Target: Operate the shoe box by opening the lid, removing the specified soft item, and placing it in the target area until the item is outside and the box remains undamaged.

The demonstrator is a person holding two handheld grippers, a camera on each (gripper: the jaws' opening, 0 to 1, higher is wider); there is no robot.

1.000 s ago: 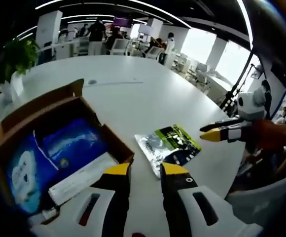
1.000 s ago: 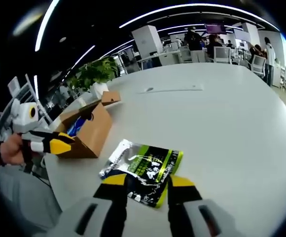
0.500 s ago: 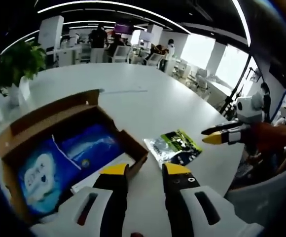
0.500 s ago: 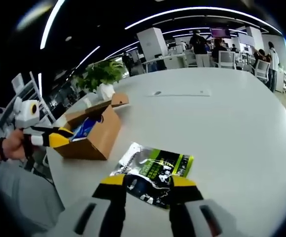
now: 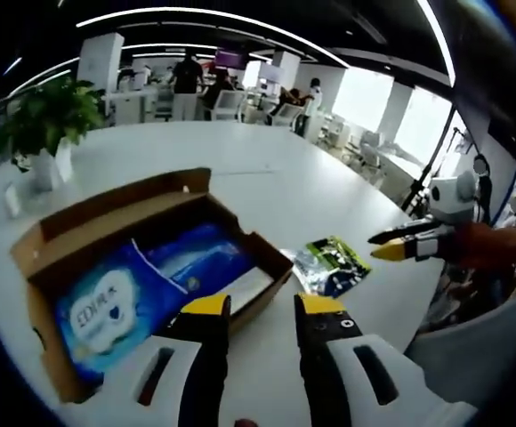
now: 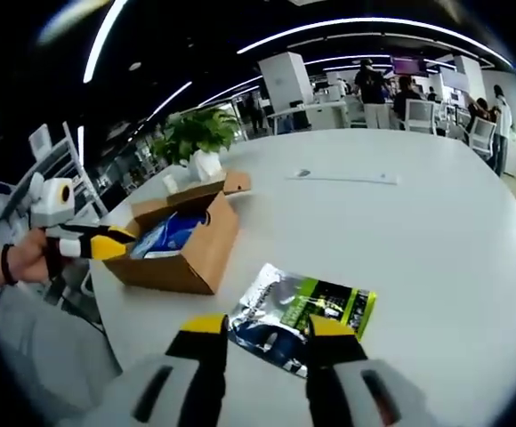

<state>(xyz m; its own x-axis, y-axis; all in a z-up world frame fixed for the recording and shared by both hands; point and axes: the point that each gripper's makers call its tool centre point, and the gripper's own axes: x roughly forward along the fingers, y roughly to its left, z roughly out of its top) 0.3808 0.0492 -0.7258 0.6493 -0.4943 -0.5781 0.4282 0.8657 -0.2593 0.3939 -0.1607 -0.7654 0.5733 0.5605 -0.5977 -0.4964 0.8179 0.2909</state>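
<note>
In your left gripper view, the potted plant [image 5: 46, 120] stands at the far left of the white table [image 5: 267, 178], well beyond your fingers. Nearer, the shoe box [image 5: 107, 267] lies open, its lid flap folded back on the far side. Inside it a blue soft pack [image 5: 142, 285] fills most of the floor, with a white slip [image 5: 249, 286] tucked at the end nearest your left gripper [image 5: 262, 307]. Your two yellow-tipped fingers [image 5: 206, 307] stand spread with clear table between them, holding nothing; the left tip overlaps the box's near corner in the picture, though I cannot tell if it touches. Just beyond and right of your right fingertip, the green and silver pouch [image 5: 327, 265] lies flat on the table, outside the box and just beside its end. Farther right, your other hand [image 5: 494, 245] holds the right gripper [image 5: 391, 245] above the table edge, tips pointing toward the pouch.

In your right gripper view, your left gripper [image 6: 107, 242] comes in from the left, tips close to the near end of the shoe box [image 6: 187, 249]. The blue pack [image 6: 171, 233] shows inside. The plant [image 6: 200, 138] stands behind the box. Your right gripper [image 6: 262, 327] has its fingers [image 6: 329, 329] apart and empty, and the pouch [image 6: 302, 311] lies just ahead of them, its near edge hidden behind the tips, so contact is unclear.
</note>
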